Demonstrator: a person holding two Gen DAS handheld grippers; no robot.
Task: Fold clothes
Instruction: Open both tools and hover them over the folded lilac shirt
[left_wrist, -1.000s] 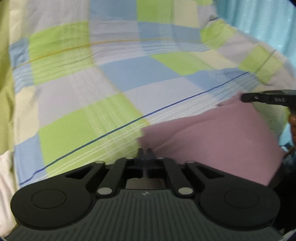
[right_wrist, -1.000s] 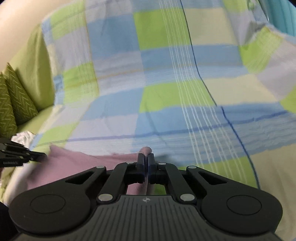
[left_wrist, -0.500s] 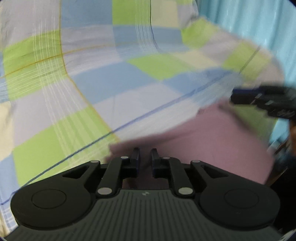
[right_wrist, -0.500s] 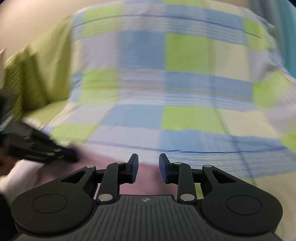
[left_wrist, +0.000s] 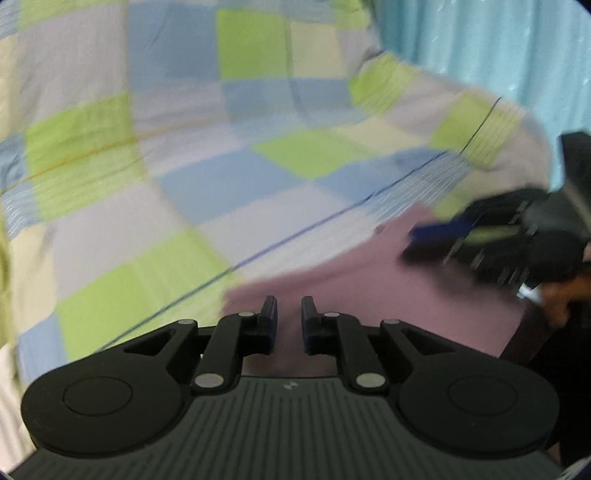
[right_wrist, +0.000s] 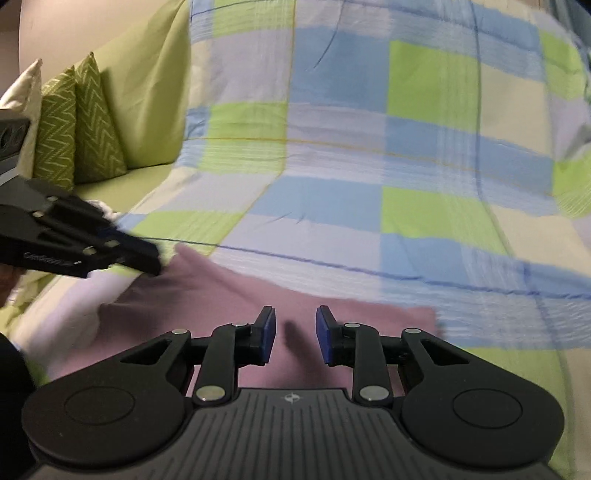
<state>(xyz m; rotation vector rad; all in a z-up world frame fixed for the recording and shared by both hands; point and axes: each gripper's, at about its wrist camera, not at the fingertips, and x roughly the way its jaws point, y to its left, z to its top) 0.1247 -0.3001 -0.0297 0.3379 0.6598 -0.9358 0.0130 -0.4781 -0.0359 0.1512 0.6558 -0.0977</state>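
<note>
A pink garment (left_wrist: 369, 295) (right_wrist: 229, 295) lies flat and folded on the checked sheet. My left gripper (left_wrist: 289, 317) hovers open over the garment's near left part, nothing between its fingers. Over the garment's near middle my right gripper (right_wrist: 292, 332) is open too, its blue pads apart and empty. The other tool shows in each view: the right gripper (left_wrist: 436, 240) at the right edge of the left wrist view, blurred, and the left gripper (right_wrist: 147, 258) at the left of the right wrist view, above the garment's far left corner.
The bed is covered by a checked sheet (right_wrist: 369, 166) in green, blue and pale squares. Green zigzag cushions (right_wrist: 74, 122) lean at the far left. A light blue curtain (left_wrist: 498, 48) hangs at the right. A hand (left_wrist: 557, 295) holds the right tool.
Both grippers were shut on the pink garment a second ago; they have opened and let go, and the garment now lies flat on the sheet. Both tools have drawn back slightly.
</note>
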